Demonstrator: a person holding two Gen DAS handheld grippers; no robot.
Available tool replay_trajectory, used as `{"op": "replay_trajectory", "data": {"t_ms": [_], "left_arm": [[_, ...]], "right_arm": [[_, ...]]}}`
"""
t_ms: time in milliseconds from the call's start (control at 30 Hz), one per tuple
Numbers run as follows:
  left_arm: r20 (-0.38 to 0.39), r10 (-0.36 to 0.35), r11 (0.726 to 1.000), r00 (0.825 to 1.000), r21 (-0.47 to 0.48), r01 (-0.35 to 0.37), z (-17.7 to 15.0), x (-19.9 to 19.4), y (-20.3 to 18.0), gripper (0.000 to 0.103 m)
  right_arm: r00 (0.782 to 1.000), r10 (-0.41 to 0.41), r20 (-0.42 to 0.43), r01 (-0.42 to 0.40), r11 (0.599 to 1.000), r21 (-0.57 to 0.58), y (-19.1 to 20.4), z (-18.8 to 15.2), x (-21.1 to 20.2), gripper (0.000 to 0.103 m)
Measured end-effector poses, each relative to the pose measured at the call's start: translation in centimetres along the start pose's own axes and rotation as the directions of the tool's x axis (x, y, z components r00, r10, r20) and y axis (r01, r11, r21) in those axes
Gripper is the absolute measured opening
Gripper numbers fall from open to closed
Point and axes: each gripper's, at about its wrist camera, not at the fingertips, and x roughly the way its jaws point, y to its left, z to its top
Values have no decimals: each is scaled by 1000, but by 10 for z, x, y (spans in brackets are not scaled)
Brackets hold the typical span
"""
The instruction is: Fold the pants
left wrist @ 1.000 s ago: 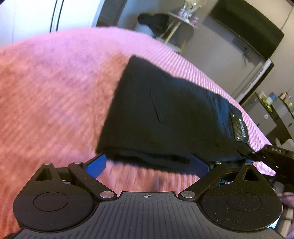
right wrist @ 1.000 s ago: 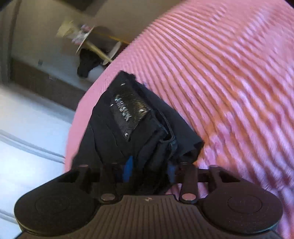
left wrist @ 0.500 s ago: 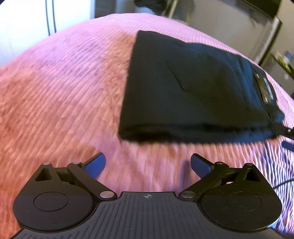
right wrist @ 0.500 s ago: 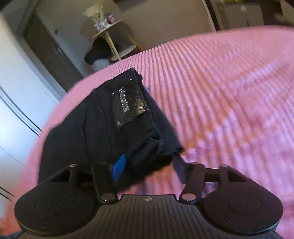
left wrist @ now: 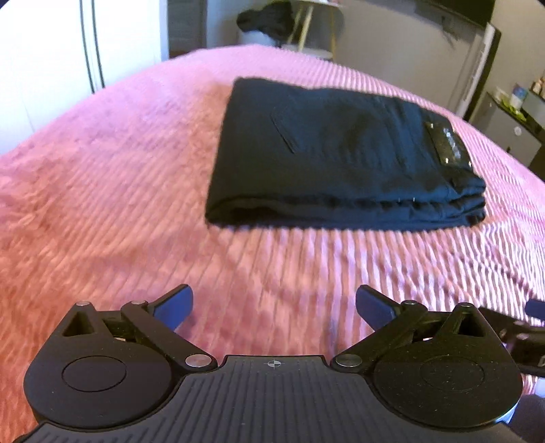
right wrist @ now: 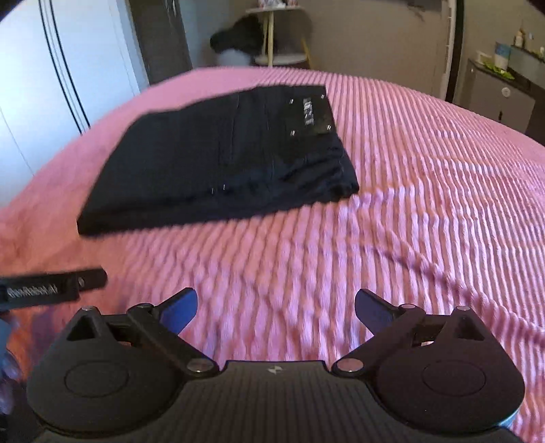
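Observation:
The black pants (left wrist: 340, 160) lie folded into a flat rectangle on the pink ribbed bedspread (left wrist: 119, 204), waistband patch (left wrist: 448, 144) facing up at the right end. They also show in the right wrist view (right wrist: 224, 160), with the patch (right wrist: 310, 114) at the far right corner. My left gripper (left wrist: 272, 306) is open and empty, pulled back from the near edge of the pants. My right gripper (right wrist: 276, 305) is open and empty, also short of the pants.
White wardrobe doors (left wrist: 44, 58) stand at the left. A small round table with dark clothing (right wrist: 272, 30) stands beyond the bed. A cabinet with bottles (right wrist: 504, 85) is at the far right. Part of the left gripper (right wrist: 51, 289) shows at the left.
Both grippers let go of the pants' near edge, opened, and drew back toward me. The pants now lie flat and free on the bedspread.

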Motion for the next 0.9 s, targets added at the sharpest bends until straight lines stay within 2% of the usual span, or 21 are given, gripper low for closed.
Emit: {"op": "replay_trajectory", "data": {"t_ms": [167,300,467,633,900], "left_arm": [[38,33,999,999,-28,-32,-1,-16,3,103],[75,58,998,996,-22,-56,-2,-23,1,103],[71,60,998,996,19,-61,-3,-16,-6,103],[65,61,996,996,58,-65,-4,-9,-13,103],[45,52,996,998,66,-55,-4,-1,-14,103]], "right_arm": [[993,-7,114,3,1000,30,3,0,-15,99],[980,-55,193,65,997,-44,18,2,-13,99],[975,-88,203,111,989,-102,28,-5,-8,99],[972,-67,224,92,991,-101,26,-8,-10,99],[978,-63,201,80,994,-76,22,-8,-6,99]]}}
